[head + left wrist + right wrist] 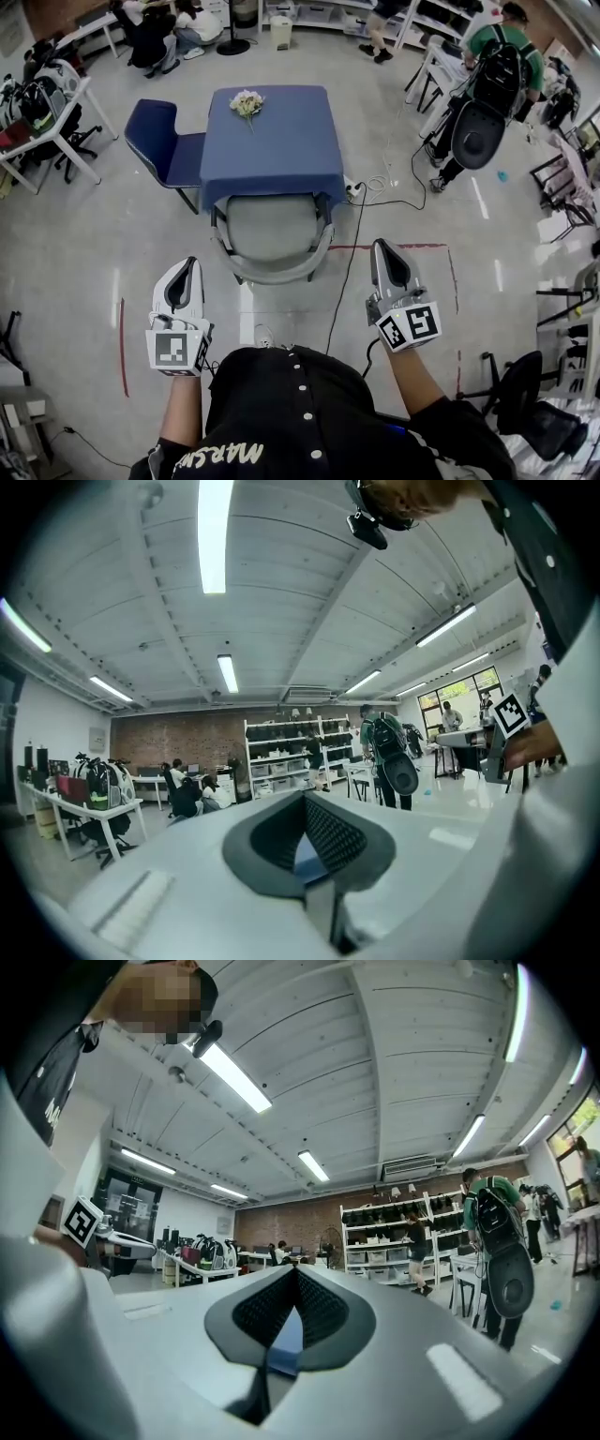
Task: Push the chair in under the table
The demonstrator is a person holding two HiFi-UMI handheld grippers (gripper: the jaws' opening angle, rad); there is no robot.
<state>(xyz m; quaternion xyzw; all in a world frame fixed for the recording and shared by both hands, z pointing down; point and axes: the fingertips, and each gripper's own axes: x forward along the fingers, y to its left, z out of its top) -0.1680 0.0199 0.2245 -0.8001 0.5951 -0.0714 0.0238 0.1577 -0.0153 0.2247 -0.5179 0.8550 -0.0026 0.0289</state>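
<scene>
Nearest, the left claw [190, 266] and right claw [382, 246] hover level, each closed tight on nothing, both clear of the grey chair [272, 234]. Its seat sits partly under the near edge of the blue worktop [281, 155], with the backrest outside. Flowers [247, 103] lie toward the far edge, and a blue chair [155, 136] stands at the left.

Bright, even light, strip lights [215, 536] glared above left claw [305, 822] and right claw [295, 1307], floor [94, 244] gleamed ahead, fisheye bending, dark corners, near claw shells blurred.
</scene>
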